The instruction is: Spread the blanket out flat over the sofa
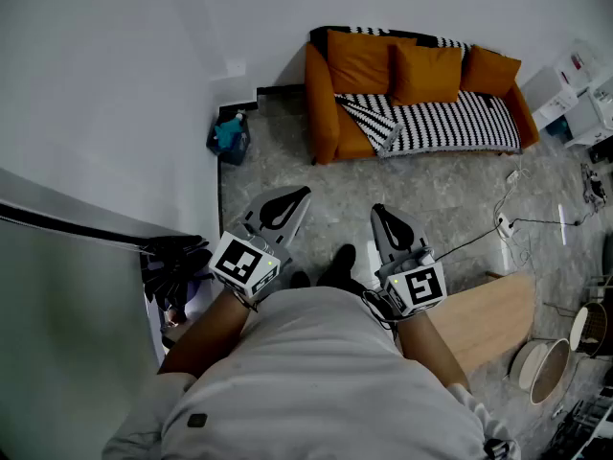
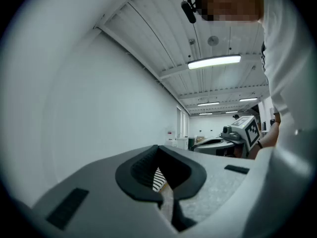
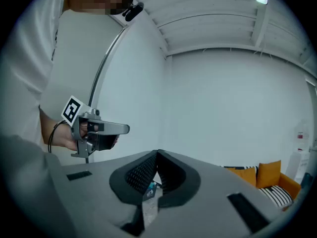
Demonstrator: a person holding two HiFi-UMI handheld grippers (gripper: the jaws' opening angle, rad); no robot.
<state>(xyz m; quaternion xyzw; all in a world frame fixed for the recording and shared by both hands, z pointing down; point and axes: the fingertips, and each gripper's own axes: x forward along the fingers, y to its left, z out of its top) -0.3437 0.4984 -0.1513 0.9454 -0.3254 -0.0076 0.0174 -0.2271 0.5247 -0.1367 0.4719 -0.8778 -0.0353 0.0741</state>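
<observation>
Far ahead by the wall stands the orange sofa (image 1: 326, 113) with three orange cushions. A black-and-white striped blanket (image 1: 450, 121) lies over its seat and backrest, one corner folded back at the left (image 1: 375, 118). Both grippers hover close to my body, well short of the sofa. My left gripper (image 1: 303, 193) is shut and empty. My right gripper (image 1: 378, 210) is also shut with nothing in it. In the left gripper view the jaws (image 2: 158, 148) meet at their tips; a bit of striped blanket (image 2: 157, 178) shows through them. In the right gripper view the sofa (image 3: 270, 173) appears at the lower right.
A blue bin (image 1: 230, 134) sits in the wall corner left of the sofa. White cables and a power strip (image 1: 505, 226) trail across the stone floor at right. A wooden board (image 1: 488, 319), round baskets (image 1: 546, 367) and white shelves (image 1: 575, 89) stand on the right.
</observation>
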